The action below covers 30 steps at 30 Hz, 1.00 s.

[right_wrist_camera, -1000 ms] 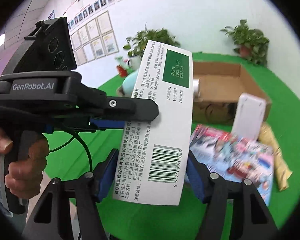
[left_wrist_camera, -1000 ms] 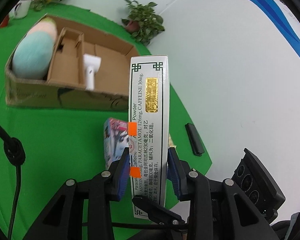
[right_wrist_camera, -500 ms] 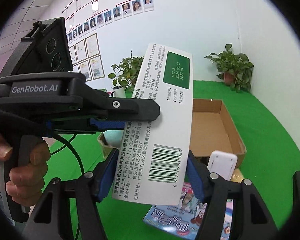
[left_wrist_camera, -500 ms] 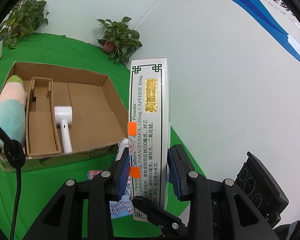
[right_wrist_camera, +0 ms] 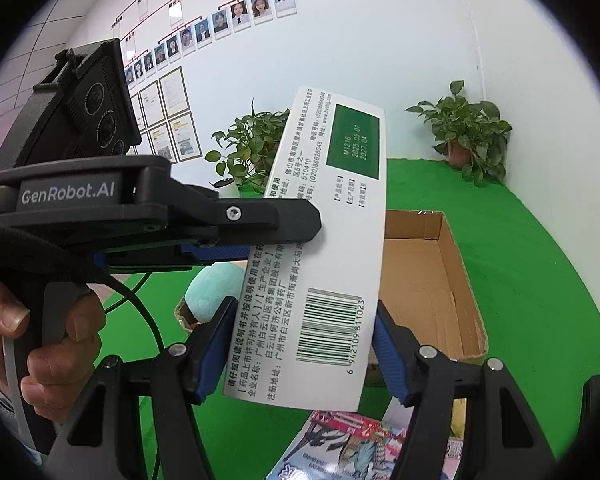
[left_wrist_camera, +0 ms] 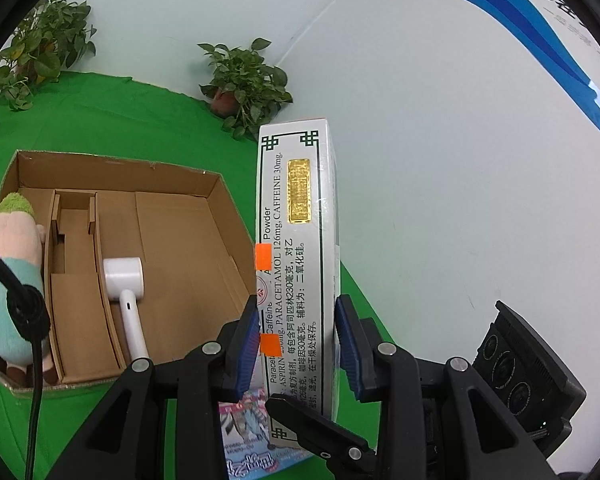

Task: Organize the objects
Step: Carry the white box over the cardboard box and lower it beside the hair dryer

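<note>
Above the green table cover (left_wrist_camera: 112, 112), both grippers held one white medicine box (left_wrist_camera: 298, 264) in the air, each by a different pair of faces. From the left wrist view the left gripper (left_wrist_camera: 296, 344) pinched the box across its narrow sides, the blue pads (left_wrist_camera: 249, 346) pressed against the edge printed with drug names and a gold sticker. From the right wrist view the right gripper (right_wrist_camera: 300, 354) clamped the same box across its wider face, near the barcode, with its fingers (right_wrist_camera: 389, 354) touching both edges; the left gripper's black arm crossed in from the left, gripped by a person's hand (right_wrist_camera: 40, 344). Below and to the left of the box sat an open cardboard box (left_wrist_camera: 220, 216) on the green cover. Its leftmost compartment held a plush toy (left_wrist_camera: 10, 280) in pink, green and pale blue, and a white handheld device (left_wrist_camera: 126, 292) lay in the wide compartment beside a cardboard divider. Nearer than the carton, partly hidden by the grippers, a colourful printed packet (right_wrist_camera: 340, 444) lay flat on the cover. Two potted plants (left_wrist_camera: 244, 84) stood at the far edge against the white wall.
</note>
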Each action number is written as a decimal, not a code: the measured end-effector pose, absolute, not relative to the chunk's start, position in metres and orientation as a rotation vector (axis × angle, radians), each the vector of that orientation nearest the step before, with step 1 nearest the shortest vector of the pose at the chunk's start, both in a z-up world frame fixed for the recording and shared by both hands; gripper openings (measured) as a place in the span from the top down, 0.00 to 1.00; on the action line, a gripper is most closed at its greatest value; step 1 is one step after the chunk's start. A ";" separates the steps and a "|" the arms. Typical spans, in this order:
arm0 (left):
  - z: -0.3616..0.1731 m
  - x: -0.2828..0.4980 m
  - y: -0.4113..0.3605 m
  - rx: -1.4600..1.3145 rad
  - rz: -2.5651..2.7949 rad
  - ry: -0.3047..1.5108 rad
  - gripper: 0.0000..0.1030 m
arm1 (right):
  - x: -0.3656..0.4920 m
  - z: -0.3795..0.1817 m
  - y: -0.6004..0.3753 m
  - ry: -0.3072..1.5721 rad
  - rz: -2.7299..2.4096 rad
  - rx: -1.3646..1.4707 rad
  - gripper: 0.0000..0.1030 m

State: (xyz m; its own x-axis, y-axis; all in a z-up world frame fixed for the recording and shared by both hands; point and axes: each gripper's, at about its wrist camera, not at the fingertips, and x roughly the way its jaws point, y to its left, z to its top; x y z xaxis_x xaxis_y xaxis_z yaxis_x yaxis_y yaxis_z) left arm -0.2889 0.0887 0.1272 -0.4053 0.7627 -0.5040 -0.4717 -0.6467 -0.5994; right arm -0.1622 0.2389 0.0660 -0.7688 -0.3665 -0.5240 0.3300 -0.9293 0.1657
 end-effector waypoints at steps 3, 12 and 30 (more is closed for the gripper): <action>0.125 -0.314 0.092 -1.037 2.103 -0.490 0.67 | -0.190 0.069 0.245 -0.103 -2.609 0.849 0.38; 0.089 -0.378 0.106 -1.164 2.112 -0.519 0.67 | -0.252 0.047 0.259 -0.171 -2.492 1.012 0.38; -0.056 -0.450 0.109 -1.493 2.005 -0.686 0.64 | -0.313 -0.051 0.272 -0.319 -2.330 1.330 0.38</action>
State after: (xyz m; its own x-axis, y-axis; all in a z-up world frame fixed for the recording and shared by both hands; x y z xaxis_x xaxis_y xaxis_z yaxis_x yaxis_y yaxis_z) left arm -0.4504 0.1086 -0.0564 -0.2382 0.6861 -0.6874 -0.1213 -0.7233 -0.6798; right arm -0.3130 0.2717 -0.0510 -0.4432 -0.4779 -0.7584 0.2565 -0.8783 0.4036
